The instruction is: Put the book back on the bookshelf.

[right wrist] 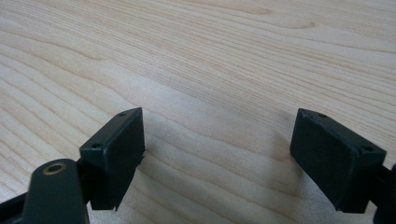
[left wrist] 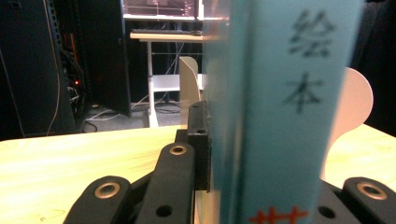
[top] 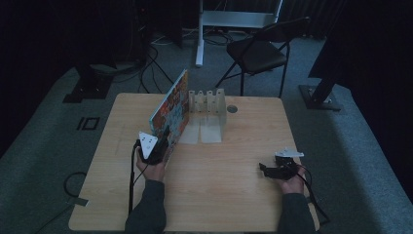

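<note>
Beside the white rack (top: 208, 108) at the far middle of the counter (top: 224, 195), one picture book (top: 171, 114) stands on its lower edge, tilted, just left of the rack's dividers. The left gripper (top: 160, 142) has its jaws clamped on the book's near end; in the left gripper view the pale blue spine (left wrist: 280, 112) with printed characters sits tight against the black pad. Held this way, upright and edge-on to the rack, the book looks lined up for sliding into a slot, though none holds it yet. The right gripper (top: 272, 169) rests well to the rack's near right, jaws spread wide over bare wood with nothing between them, seemingly idle. Count: one book, one rack showing four upright dividers, two grippers. One folding chair (top: 258, 51) stands beyond the rack.
</note>
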The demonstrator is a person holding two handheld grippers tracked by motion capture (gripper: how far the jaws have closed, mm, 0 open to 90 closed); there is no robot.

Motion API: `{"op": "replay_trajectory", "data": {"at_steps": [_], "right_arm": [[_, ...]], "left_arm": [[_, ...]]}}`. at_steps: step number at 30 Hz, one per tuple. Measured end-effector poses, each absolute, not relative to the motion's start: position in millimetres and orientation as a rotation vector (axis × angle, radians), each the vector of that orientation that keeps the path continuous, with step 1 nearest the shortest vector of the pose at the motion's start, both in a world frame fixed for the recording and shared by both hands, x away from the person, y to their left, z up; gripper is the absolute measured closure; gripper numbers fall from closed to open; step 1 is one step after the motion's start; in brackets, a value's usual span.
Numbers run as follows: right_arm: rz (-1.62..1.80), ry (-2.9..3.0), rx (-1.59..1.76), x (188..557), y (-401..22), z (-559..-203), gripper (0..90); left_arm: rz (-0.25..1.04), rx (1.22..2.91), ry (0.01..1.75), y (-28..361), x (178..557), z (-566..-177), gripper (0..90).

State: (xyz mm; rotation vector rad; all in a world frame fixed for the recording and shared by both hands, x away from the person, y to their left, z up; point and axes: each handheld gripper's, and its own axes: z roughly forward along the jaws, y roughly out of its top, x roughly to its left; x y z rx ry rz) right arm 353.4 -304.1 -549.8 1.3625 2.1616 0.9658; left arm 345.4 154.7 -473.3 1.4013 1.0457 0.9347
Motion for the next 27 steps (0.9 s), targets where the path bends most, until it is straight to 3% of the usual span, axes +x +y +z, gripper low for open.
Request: {"op": "replay_trajectory", "data": {"at_steps": [27], "right_arm": [[0.96, 2.163, 1.363, 353, -303, -550, 17.3]], "left_arm": [[0.909, 1.395, 1.077, 158, 336, -485, 80.8]]}}
